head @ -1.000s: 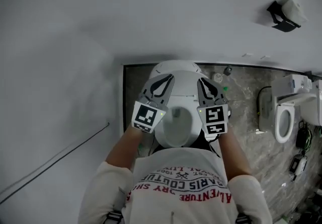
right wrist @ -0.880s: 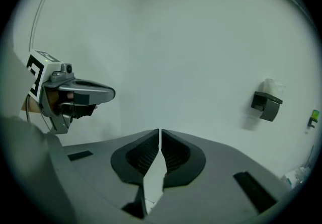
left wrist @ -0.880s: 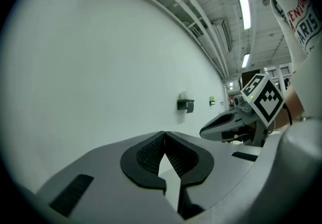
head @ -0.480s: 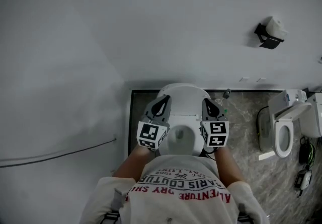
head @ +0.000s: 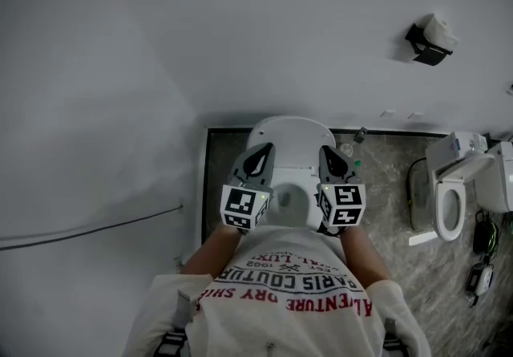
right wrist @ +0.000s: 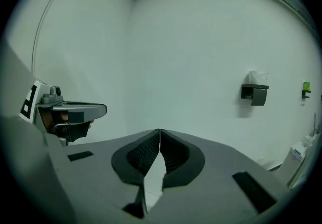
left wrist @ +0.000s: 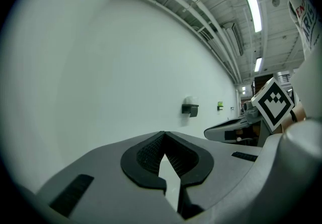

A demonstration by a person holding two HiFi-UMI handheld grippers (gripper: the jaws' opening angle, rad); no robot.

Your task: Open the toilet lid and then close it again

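toilet (head: pixel 288 132) below left gripper (head: pixel 261 148), right gripper (head: pixel 328 152), jaws together.

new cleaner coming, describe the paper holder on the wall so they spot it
Face the big plain white wall behind the white ceramic toilet nearest the person. Up and to the right hangs a small black bracket holding white paper. It is the only dark boxy fixture on that wall.

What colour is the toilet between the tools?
White toilet; head view shows it best.
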